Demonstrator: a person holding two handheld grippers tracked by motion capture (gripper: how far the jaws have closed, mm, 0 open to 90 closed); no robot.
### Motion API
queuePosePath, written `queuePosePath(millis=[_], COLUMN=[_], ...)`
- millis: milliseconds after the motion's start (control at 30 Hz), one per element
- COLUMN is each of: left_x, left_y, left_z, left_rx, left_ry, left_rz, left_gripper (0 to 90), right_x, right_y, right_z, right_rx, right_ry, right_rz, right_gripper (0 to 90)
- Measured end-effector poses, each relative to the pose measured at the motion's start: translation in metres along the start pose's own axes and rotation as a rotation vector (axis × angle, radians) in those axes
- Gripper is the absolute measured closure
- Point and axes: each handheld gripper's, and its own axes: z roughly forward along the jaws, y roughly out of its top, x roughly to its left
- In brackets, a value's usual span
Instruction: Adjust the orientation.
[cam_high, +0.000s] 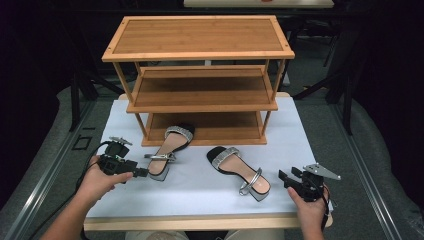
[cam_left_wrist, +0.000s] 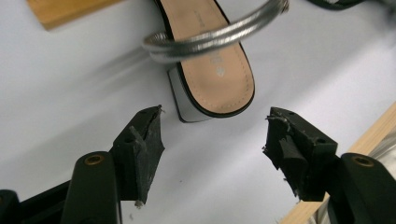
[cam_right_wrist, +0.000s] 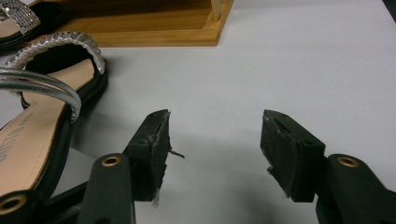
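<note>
Two sandals on white mat in front of wooden rack. Left sandal toe on rack's bottom shelf, heel toward left gripper; jaws spread, empty. Right sandal just clear of rack. Right gripper jaws apart, empty. Likely light, stiff sole, floppy slick straps; block heel best hold.

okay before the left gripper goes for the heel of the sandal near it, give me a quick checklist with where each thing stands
1. Left gripper open: ok, jaws wide apart.
2. Aimed at the left sandal heel: ok, heel sits just ahead of the jaws.
3. Heel strap clear of jaws: ok.
4. Bottom shelf free beside the toe: ok.
5. Right gripper out of the way: ok, open near the right sandal.
6. Grip firmness on heel: cannot tell.
</note>
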Motion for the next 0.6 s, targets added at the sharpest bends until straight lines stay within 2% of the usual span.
queuePosePath(millis=[33, 67, 100, 200, 233, 300, 367, 400, 600], left_x=[0.000, 0.000, 0.000, -0.001, -0.001, -0.001, -0.002, -0.002, -0.005], left_y=[0.000, -0.003, -0.003, -0.005, -0.006, -0.006, -0.006, -0.006, -0.008], left_z=[0.000, 0.009, 0.009, 0.023, 0.032, 0.035, 0.042, 0.046, 0.049], left_rx=[0.000, 0.003, 0.003, 0.007, 0.003, 0.003, -0.004, -0.008, -0.015], left_ry=[0.000, -0.007, -0.007, 0.002, 0.001, -0.003, -0.015, -0.008, 0.012], left_rz=[0.000, 0.010, 0.010, 0.033, 0.038, 0.044, 0.064, 0.077, 0.075], left_gripper=[36.0, 36.0, 36.1, 36.4, 37.1, 37.9, 40.3, 42.6, 43.5], right_x=[0.000, 0.000, 0.000, 0.000, 0.000, 0.000, -0.001, -0.001, -0.003], right_y=[0.000, 0.000, 0.000, 0.000, 0.000, 0.000, 0.000, -0.001, -0.002], right_z=[0.000, 0.000, 0.000, 0.001, 0.000, 0.000, 0.000, 0.000, 0.001], right_rx=[-0.001, -0.001, -0.001, 0.002, 0.021, 0.021, 0.013, 0.012, 0.004], right_ry=[0.000, 0.000, 0.000, 0.002, 0.001, 0.000, 0.002, 0.003, 0.023], right_rz=[0.001, 0.002, 0.002, 0.002, 0.000, 0.001, 0.007, 0.008, 0.028], right_gripper=[41.9, 41.9, 41.9, 41.9, 41.9, 41.9, 41.9, 41.9, 41.9])
